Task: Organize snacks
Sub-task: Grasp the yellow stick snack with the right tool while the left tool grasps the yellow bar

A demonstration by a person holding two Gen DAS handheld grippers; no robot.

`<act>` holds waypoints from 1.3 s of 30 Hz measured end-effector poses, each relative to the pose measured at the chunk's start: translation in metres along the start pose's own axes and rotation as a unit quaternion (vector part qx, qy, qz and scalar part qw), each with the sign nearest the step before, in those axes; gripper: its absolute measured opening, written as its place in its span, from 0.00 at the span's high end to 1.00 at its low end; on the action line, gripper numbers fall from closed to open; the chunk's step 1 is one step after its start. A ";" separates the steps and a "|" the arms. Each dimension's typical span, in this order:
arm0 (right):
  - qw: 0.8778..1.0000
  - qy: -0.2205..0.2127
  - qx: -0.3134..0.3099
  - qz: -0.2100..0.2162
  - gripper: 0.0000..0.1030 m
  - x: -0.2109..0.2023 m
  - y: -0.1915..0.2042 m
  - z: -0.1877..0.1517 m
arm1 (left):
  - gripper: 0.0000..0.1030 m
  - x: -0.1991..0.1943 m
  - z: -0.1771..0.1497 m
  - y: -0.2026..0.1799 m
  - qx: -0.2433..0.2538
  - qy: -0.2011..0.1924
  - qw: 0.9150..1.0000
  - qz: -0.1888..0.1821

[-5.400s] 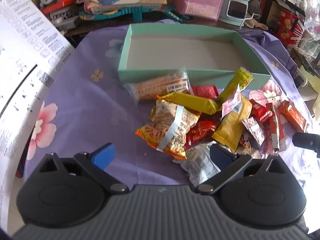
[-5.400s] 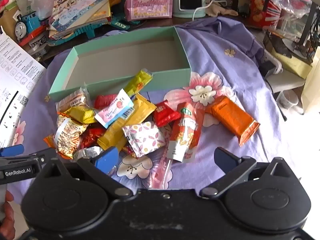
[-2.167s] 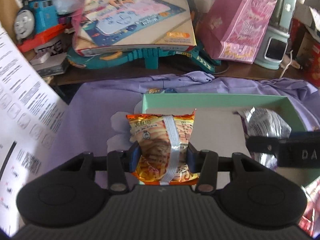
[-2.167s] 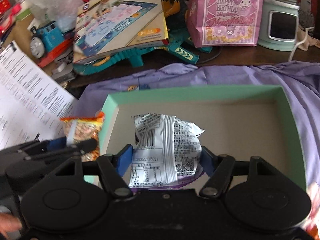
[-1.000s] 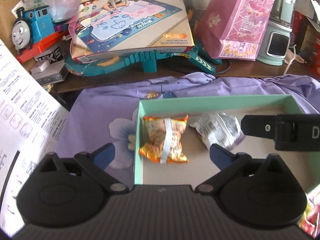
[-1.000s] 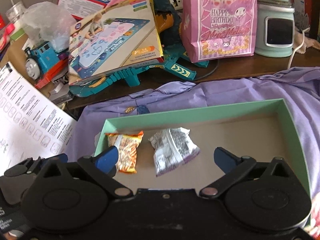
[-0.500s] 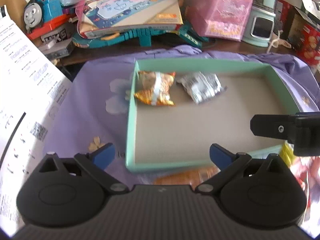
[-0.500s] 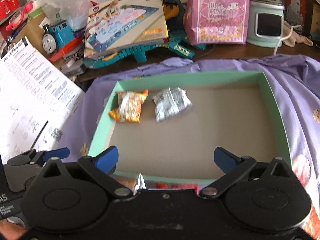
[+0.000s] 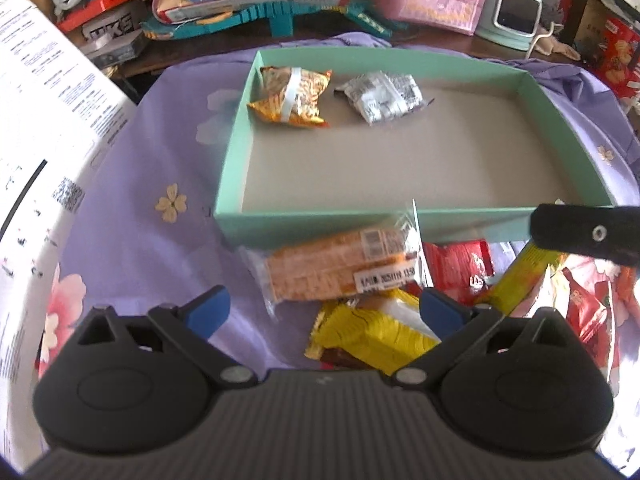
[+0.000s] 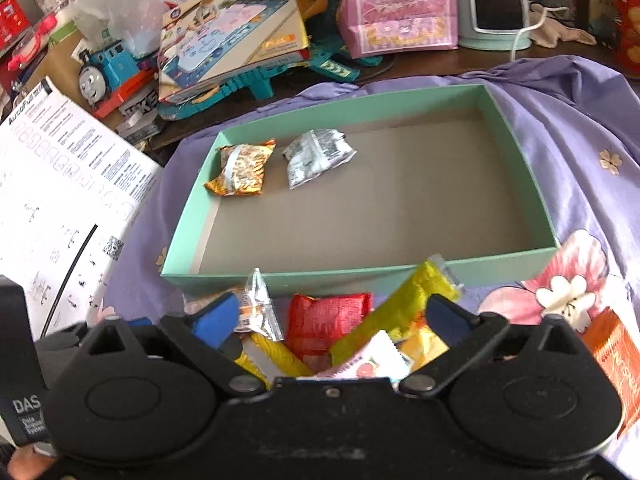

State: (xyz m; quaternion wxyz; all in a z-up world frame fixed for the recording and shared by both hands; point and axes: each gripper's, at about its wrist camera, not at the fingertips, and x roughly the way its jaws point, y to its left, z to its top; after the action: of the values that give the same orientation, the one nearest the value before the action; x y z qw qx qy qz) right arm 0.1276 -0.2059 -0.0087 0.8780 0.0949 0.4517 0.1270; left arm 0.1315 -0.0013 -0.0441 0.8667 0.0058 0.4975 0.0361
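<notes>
A mint green box (image 9: 400, 216) lies on the purple cloth. In its far left corner lie an orange noodle packet (image 9: 288, 96) and a silver packet (image 9: 382, 96), also seen as the orange packet (image 10: 240, 168) and the silver packet (image 10: 316, 156). Loose snacks are piled in front of the box. My left gripper (image 9: 322, 310) is open over a clear-wrapped biscuit pack (image 9: 340, 272) and a yellow packet (image 9: 372, 336). My right gripper (image 10: 330, 316) is wide, its jaws closing a little. A red packet (image 10: 328, 320) and a yellow stick (image 10: 400, 308) lie between its fingers, untouched by the pads.
Behind the box are a toy train (image 10: 108, 68), a game box (image 10: 232, 36), a pink gift bag (image 10: 400, 4) and a mint appliance (image 10: 496, 4). A white printed sheet (image 10: 60, 184) rises at the left. An orange bar (image 10: 612, 352) lies at the right.
Both grippers have drawn back from over the box to the snack pile in front of it. The orange and silver packets stay in the box.
</notes>
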 end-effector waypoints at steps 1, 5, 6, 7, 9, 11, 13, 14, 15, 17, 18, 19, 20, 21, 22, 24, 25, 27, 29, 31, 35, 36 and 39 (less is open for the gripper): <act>1.000 -0.003 0.005 -0.004 0.05 -0.002 -0.004 -0.002 | 0.00 0.001 -0.001 -0.003 -0.003 0.002 1.000 0.005; 1.000 -0.009 0.025 -0.016 0.07 -0.008 -0.023 -0.009 | 0.00 0.007 -0.004 -0.013 -0.014 0.008 1.000 0.015; 0.999 -0.009 0.030 -0.017 0.11 -0.009 -0.027 -0.010 | 0.00 0.008 -0.003 -0.016 -0.015 0.009 1.000 0.018; 0.999 -0.007 0.035 -0.018 0.13 -0.008 -0.030 -0.012 | 0.00 0.010 -0.004 -0.019 -0.016 0.011 1.000 0.021; 0.999 -0.005 0.041 -0.019 0.19 -0.006 -0.037 -0.015 | 0.00 0.014 -0.004 -0.023 -0.014 0.013 1.000 0.025; 0.999 -0.002 0.042 -0.021 0.24 -0.003 -0.040 -0.018 | 0.00 0.018 -0.007 -0.027 -0.008 0.018 0.999 0.029; 0.999 0.002 0.047 -0.019 0.25 0.002 -0.042 -0.020 | 0.00 0.019 -0.009 -0.027 -0.004 0.012 0.999 0.029; 0.999 0.004 0.050 -0.018 0.26 0.004 -0.043 -0.020 | 0.00 0.018 -0.011 -0.027 0.000 0.011 0.999 0.030; 0.998 0.007 0.053 -0.018 0.27 0.007 -0.042 -0.021 | 0.00 0.017 -0.012 -0.026 0.003 0.010 0.999 0.032; 0.998 0.010 0.053 -0.015 0.28 0.013 -0.038 -0.021 | 0.00 0.014 -0.016 -0.022 0.011 0.005 0.999 0.038; 0.999 0.011 0.050 -0.012 0.30 0.015 -0.035 -0.022 | 0.00 0.012 -0.019 -0.019 0.013 0.000 0.999 0.040; 0.999 0.014 0.047 -0.010 0.32 0.018 -0.031 -0.022 | 0.00 0.011 -0.021 -0.015 0.014 -0.003 0.999 0.042; 0.999 0.019 0.042 -0.006 0.34 0.021 -0.026 -0.022 | 0.00 0.010 -0.023 -0.011 0.014 -0.004 0.999 0.045; 0.999 0.023 0.038 -0.002 0.36 0.025 -0.022 -0.023 | 0.00 0.009 -0.023 -0.007 0.014 -0.004 0.999 0.046; 0.999 0.027 0.033 0.002 0.37 0.028 -0.018 -0.023 | 0.00 0.009 -0.025 -0.003 0.014 -0.003 0.999 0.047; 0.999 0.034 0.019 0.005 0.41 0.035 -0.008 -0.025 | 0.00 0.008 -0.027 0.006 0.005 0.001 0.999 0.047; 0.999 0.038 0.012 0.006 0.44 0.038 -0.003 -0.026 | 0.00 0.008 -0.028 0.010 -0.001 0.004 0.999 0.046; 0.999 0.047 -0.001 0.012 0.70 0.044 0.007 -0.028 | 0.00 0.005 -0.028 0.018 -0.014 0.010 0.999 0.041; 0.998 0.052 -0.003 0.021 0.86 0.047 0.012 -0.030 | 0.00 0.003 -0.028 0.023 -0.029 0.017 0.999 0.031; 0.999 0.050 0.000 0.023 0.86 0.045 0.012 -0.030 | 0.00 0.000 -0.026 0.027 -0.045 0.019 0.999 0.015; 0.999 0.044 0.007 0.019 0.86 0.037 -0.001 -0.031 | 0.00 -0.003 -0.021 0.018 -0.056 0.017 0.998 -0.004; 0.999 0.043 0.007 0.015 0.86 0.036 -0.004 -0.031 | 0.00 -0.002 -0.020 0.013 -0.055 0.019 0.998 -0.008; 0.999 0.046 0.013 0.014 0.85 0.034 -0.011 -0.033 | 0.00 0.005 -0.017 -0.006 -0.049 0.028 0.998 -0.022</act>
State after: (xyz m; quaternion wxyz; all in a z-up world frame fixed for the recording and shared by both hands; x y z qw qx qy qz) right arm 0.1207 -0.2039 -0.0569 0.8529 0.1069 0.4921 0.1377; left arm 0.1191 -0.0072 -0.0572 0.8522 -0.0484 0.5194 0.0409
